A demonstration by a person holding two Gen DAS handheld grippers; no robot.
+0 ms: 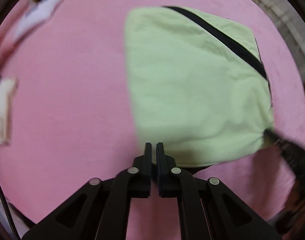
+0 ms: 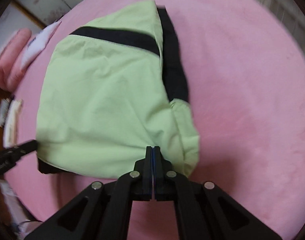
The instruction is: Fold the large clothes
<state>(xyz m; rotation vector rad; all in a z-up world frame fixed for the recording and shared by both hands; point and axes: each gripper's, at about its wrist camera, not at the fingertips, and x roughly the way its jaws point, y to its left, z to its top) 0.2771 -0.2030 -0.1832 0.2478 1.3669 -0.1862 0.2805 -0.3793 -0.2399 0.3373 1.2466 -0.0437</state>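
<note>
Roughly centred on the pink plush bed cover [image 1: 72, 100] lies the pale green folded garment with black stripe trim [image 2: 104, 100], already doubled into a compact, rounded packet. One black band [image 2: 116, 37] crosses its far part; a second black strip [image 2: 174, 66] runs down its right-hand edge in the right wrist view. A dark layer peeks out under the near left corner [image 2: 46, 168].

Right gripper [image 2: 153, 150]: black fingers pressed together at the garment's near edge, with cloth bunched around the tips. Whether fabric is actually pinched between them, I cannot tell.

Left gripper [image 1: 154, 147]: fingers nearly together, a thin gap showing, tips at the garment's near left corner, over the hem. No cloth visible in the gap. From the right wrist view its black finger [image 2: 26, 146] touches the garment's left edge.

Beyond the garment, at the bed's far left edge, a white flat packet with blue print [image 2: 40, 40] lies beside a pink rolled cushion [image 2: 12, 60]. A white oblong object [image 1: 2, 110] sits at the left side, blurred.
</note>
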